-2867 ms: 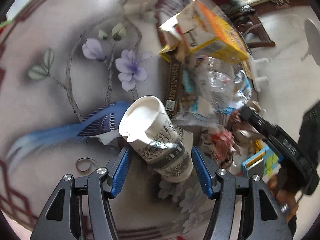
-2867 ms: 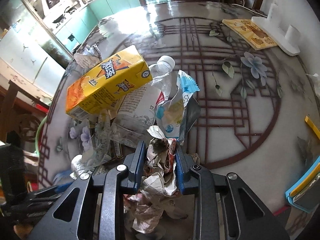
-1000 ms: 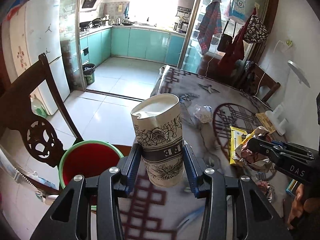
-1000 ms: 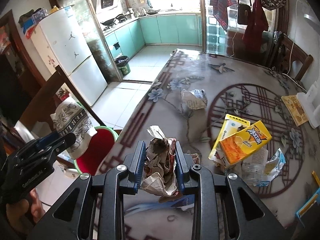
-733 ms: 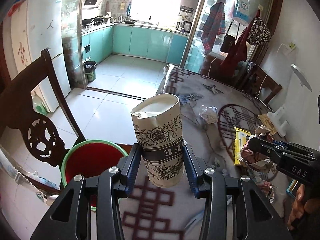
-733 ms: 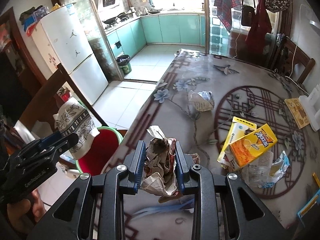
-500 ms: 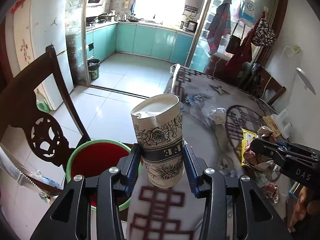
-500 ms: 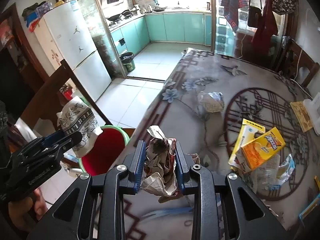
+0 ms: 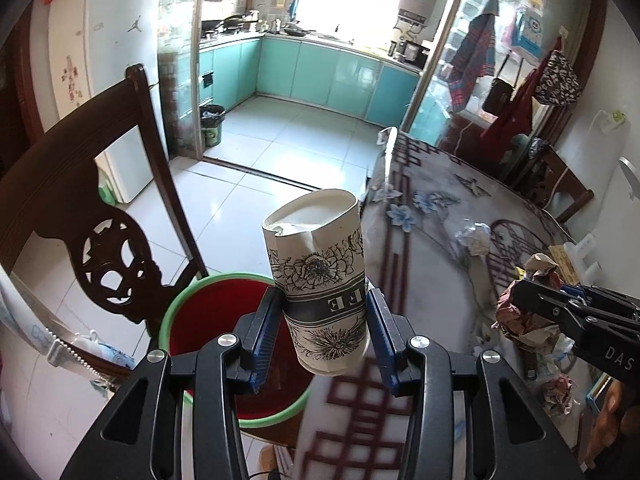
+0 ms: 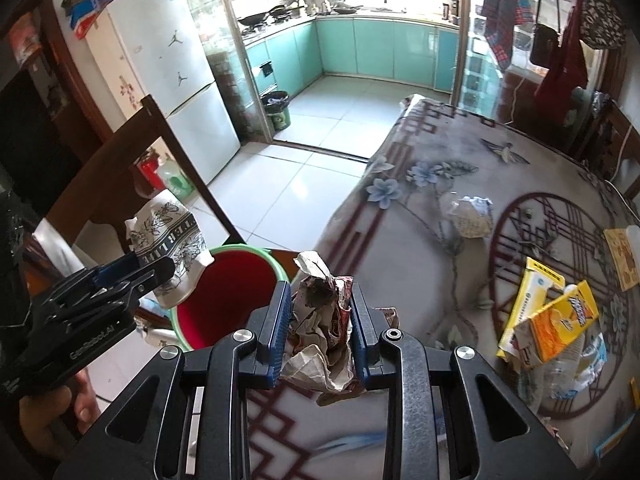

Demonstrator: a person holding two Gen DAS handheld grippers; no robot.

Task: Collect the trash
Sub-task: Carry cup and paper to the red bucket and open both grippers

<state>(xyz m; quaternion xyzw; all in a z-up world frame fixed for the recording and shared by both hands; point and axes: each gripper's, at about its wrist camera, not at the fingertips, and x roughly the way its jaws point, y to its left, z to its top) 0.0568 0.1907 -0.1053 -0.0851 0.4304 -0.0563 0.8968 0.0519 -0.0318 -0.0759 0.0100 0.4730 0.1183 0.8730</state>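
My left gripper (image 9: pixel 322 316) is shut on a crushed paper cup (image 9: pixel 320 280) with black flower print, held upright above the near rim of a red bucket with a green rim (image 9: pixel 208 312). The cup (image 10: pixel 168 248) and bucket (image 10: pixel 228 288) also show in the right wrist view. My right gripper (image 10: pixel 318 316) is shut on a crumpled paper wrapper (image 10: pixel 320 328), above the table edge just right of the bucket. The wrapper (image 9: pixel 524 312) shows at the right of the left wrist view.
A dark wooden chair (image 9: pixel 80 208) stands left of the bucket. On the patterned table (image 10: pixel 420 240) lie a crumpled paper ball (image 10: pixel 472 216), yellow cartons (image 10: pixel 552 320) and a crushed plastic bottle (image 10: pixel 576 364). Tiled floor (image 9: pixel 280 152) leads to the kitchen.
Both grippers have lifted their trash off the table and carried it left. Over the last second the bucket has come closer under the cup.
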